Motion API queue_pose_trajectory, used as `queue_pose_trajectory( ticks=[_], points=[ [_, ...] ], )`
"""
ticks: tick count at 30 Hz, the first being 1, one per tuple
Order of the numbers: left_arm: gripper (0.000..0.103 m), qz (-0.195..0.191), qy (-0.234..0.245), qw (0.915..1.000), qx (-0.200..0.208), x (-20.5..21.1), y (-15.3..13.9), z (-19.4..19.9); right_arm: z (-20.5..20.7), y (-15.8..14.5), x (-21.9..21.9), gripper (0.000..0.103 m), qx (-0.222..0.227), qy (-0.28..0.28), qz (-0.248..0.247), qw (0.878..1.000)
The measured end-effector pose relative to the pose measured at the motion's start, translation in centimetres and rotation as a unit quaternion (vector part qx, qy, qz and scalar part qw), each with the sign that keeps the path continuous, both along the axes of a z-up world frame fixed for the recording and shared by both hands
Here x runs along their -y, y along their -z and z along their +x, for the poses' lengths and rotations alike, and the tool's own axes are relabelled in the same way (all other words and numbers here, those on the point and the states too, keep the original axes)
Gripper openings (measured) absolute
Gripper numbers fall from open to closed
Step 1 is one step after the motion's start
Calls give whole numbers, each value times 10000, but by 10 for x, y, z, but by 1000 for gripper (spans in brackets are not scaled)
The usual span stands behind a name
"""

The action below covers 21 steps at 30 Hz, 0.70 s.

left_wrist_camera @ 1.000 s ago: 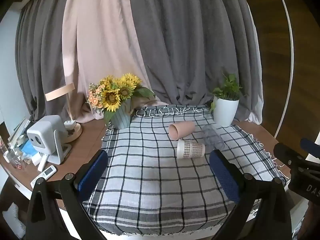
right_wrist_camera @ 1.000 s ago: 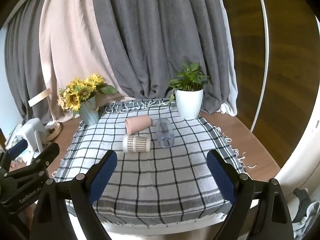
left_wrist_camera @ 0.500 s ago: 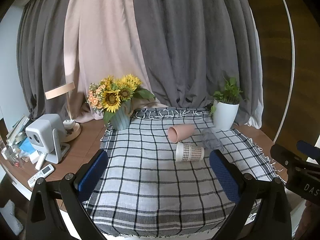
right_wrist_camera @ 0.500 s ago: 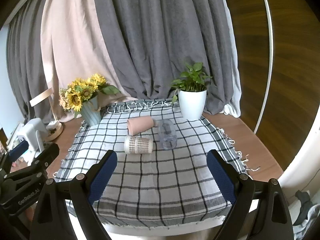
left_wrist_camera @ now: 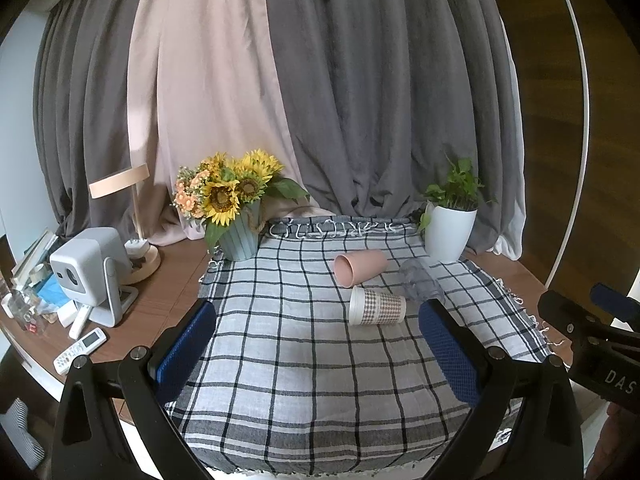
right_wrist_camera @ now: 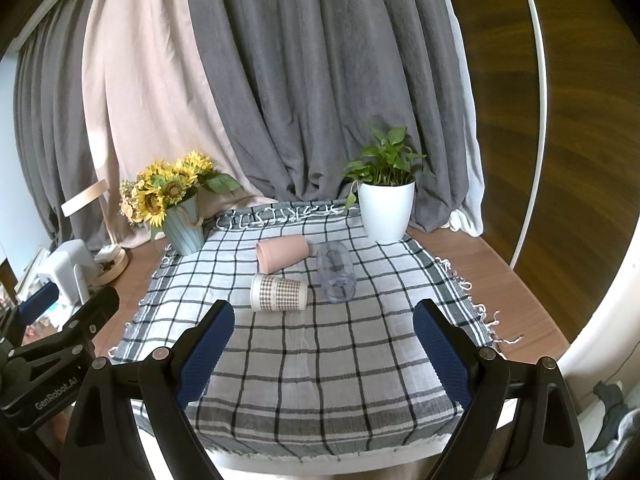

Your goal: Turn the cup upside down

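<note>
Three cups lie on their sides on the checked cloth (left_wrist_camera: 280, 344) (right_wrist_camera: 320, 360): a pink cup (left_wrist_camera: 361, 267) (right_wrist_camera: 282, 253), a brown-checked paper cup (left_wrist_camera: 377, 306) (right_wrist_camera: 279, 292) in front of it, and a clear plastic cup (left_wrist_camera: 419, 280) (right_wrist_camera: 336, 271) to their right. My left gripper (left_wrist_camera: 318, 344) is open and empty, above the cloth's near part, well short of the cups. My right gripper (right_wrist_camera: 324, 344) is open and empty, also short of the cups.
A sunflower vase (left_wrist_camera: 239, 234) (right_wrist_camera: 182, 228) stands at the cloth's back left, a white plant pot (left_wrist_camera: 450, 232) (right_wrist_camera: 385, 216) at the back right. A white projector (left_wrist_camera: 90, 268), a lamp (left_wrist_camera: 136, 208) and a remote (left_wrist_camera: 80, 346) are on the wooden table at left. Curtains hang behind.
Both grippers have risen and drawn back a little, so the table looks slightly farther and lower. The cups have not moved.
</note>
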<state>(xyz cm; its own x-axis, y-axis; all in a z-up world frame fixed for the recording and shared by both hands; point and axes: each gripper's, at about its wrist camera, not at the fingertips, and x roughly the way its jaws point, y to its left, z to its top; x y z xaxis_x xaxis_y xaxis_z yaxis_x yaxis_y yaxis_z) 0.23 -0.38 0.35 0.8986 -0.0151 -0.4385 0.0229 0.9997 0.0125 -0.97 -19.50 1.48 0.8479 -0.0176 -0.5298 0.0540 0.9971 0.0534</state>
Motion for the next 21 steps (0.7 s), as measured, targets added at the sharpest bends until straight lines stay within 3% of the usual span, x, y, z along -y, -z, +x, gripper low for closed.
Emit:
queue_pose_trajectory(
  ticks=[21],
  points=[
    [103, 6, -8, 10000, 0, 1, 0, 0, 0, 3, 0, 91, 1, -24, 19, 10000]
  ],
)
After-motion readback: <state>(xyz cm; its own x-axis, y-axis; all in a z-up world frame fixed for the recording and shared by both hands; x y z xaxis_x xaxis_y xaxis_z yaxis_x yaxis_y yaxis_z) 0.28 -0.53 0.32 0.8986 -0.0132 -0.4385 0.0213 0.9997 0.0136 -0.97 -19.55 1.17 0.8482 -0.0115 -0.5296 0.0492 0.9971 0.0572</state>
